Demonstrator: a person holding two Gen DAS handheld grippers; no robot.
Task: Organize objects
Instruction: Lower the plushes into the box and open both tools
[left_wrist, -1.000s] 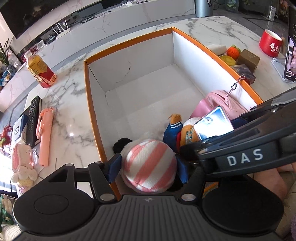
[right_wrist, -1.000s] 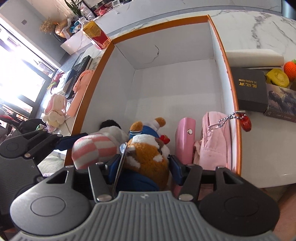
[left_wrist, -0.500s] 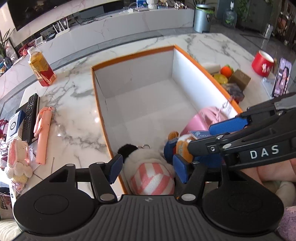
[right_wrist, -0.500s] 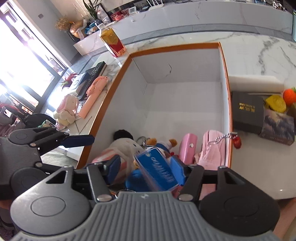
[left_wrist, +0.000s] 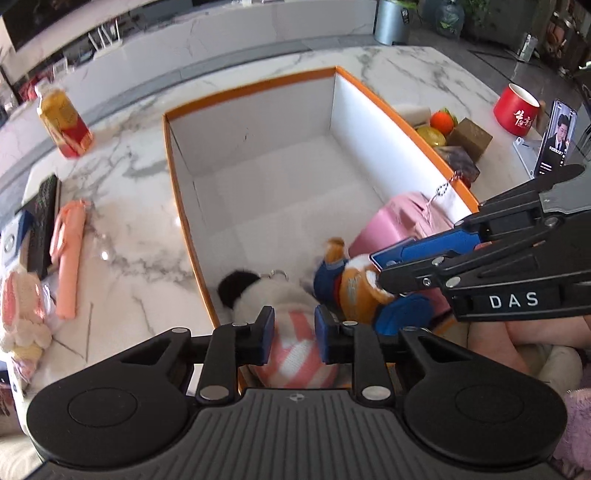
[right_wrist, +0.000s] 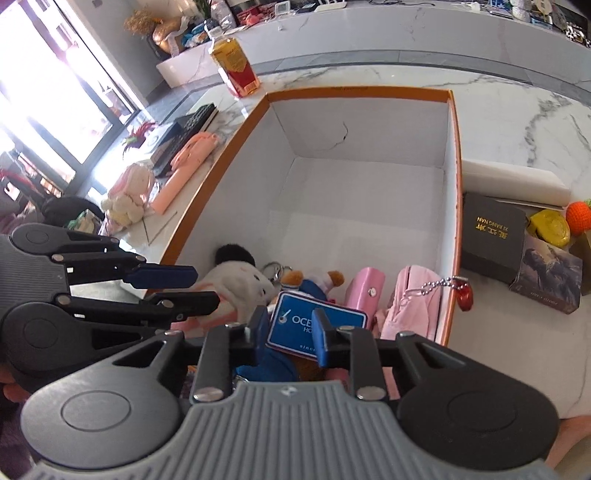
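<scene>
An orange-rimmed white box (left_wrist: 258, 173) (right_wrist: 365, 192) stands on the marble table. At its near end lie a pink-striped white plush (left_wrist: 291, 332) (right_wrist: 240, 284), an orange-and-blue plush (left_wrist: 354, 288) with a blue tag (right_wrist: 295, 325), a pink case (left_wrist: 384, 229) (right_wrist: 365, 291) and a pink pouch (right_wrist: 417, 299). My left gripper (left_wrist: 293, 339) hovers above the striped plush, jaws narrowed and a small gap left between them, gripping nothing. My right gripper (right_wrist: 288, 334) hovers over the blue tag, jaws likewise narrowed and empty.
Left of the box lie a juice bottle (left_wrist: 64, 125), a remote (left_wrist: 42, 221), a peach tube (left_wrist: 68, 258) and a bunny plush (left_wrist: 22, 310). Right of it are a dark box (right_wrist: 491, 236), a book (right_wrist: 550, 277), an orange (left_wrist: 443, 120), a red cup (left_wrist: 517, 110) and a phone (left_wrist: 557, 140).
Both grippers let go of the plush toys, rose back from the box and narrowed their jaws. The toys now lie at the box's near end.
</scene>
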